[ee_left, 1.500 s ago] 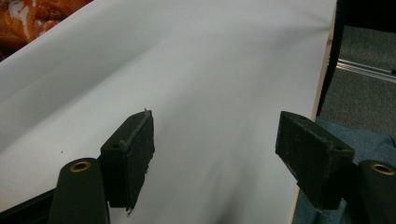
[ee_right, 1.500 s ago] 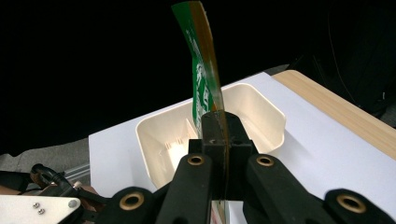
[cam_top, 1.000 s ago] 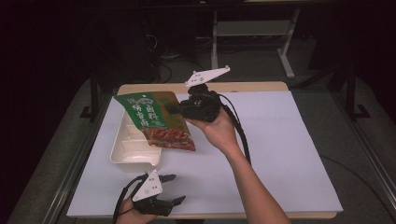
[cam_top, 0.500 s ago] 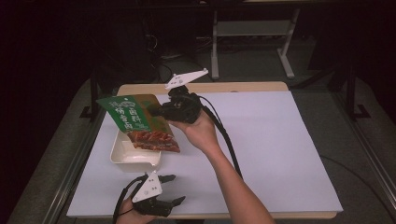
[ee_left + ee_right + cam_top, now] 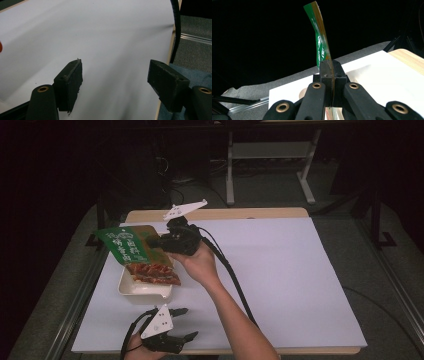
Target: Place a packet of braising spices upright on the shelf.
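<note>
The right gripper (image 5: 156, 241) has its fingers clamped tight on a green and orange printed snack packet (image 5: 131, 252), holding it above a shallow cream plastic tray (image 5: 144, 287) on the white-covered surface (image 5: 300, 280), while the left gripper (image 5: 186, 324) rests near the front edge, fingers spread wide and empty.

One overhead camera, two gripper-mounted

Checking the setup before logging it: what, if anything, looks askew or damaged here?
The green snack packet, clamped in the right tongs, hangs tilted over the shallow cream tray, overlapping its rim. The left tongs' pad looks frayed at its edge.
</note>
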The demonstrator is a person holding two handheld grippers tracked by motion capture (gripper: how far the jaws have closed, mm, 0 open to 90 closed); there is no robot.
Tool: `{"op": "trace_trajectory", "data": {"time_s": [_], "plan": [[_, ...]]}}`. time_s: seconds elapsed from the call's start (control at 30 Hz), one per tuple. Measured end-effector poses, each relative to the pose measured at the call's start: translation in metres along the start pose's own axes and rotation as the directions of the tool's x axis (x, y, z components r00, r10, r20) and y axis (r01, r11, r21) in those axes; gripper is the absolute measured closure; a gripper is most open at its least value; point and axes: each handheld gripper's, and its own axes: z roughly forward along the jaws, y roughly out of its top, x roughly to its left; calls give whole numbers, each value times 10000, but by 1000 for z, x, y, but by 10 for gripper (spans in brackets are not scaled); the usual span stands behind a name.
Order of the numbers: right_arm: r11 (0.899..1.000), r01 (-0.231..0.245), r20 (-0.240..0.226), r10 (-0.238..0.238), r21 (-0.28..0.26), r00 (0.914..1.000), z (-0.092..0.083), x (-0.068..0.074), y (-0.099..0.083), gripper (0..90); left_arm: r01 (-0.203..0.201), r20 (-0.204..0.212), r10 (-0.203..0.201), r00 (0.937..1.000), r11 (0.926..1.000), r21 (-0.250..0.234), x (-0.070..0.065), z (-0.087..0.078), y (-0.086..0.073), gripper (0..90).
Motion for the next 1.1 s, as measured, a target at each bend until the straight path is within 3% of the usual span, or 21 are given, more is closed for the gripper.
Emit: {"op": "trace_trajectory", "data": {"time_s": [0.47, 0.67, 0.83, 1.0, 1.1], "plan": [[9996, -298, -37, 298, -30, 9996, 24, -2, -14, 900, -239, 105, 239, 9997, 9997, 59, -3, 1, 1, 276], [9975, -557, 25, 559, -423, 9984, 25, -6, -20, 900, -335, 190, 332, 9993, 9993, 156, -5, 3, 1, 275], [9992, -325, 307, 332, -238, 9990, 29, -6, -23, 899, -418, 222, 415, 9989, 9990, 147, -6, 4, 1, 275], [9988, -481, 327, 481, 5, 9983, 34, -10, -26, 897, -504, 203, 500, 9985, 9985, 190, -6, 2, 2, 276], [9987, -484, 341, 479, 138, 9983, 37, -12, -28, 892, -359, 211, 356, 9991, 9993, 136, -6, 2, 2, 276]]}}
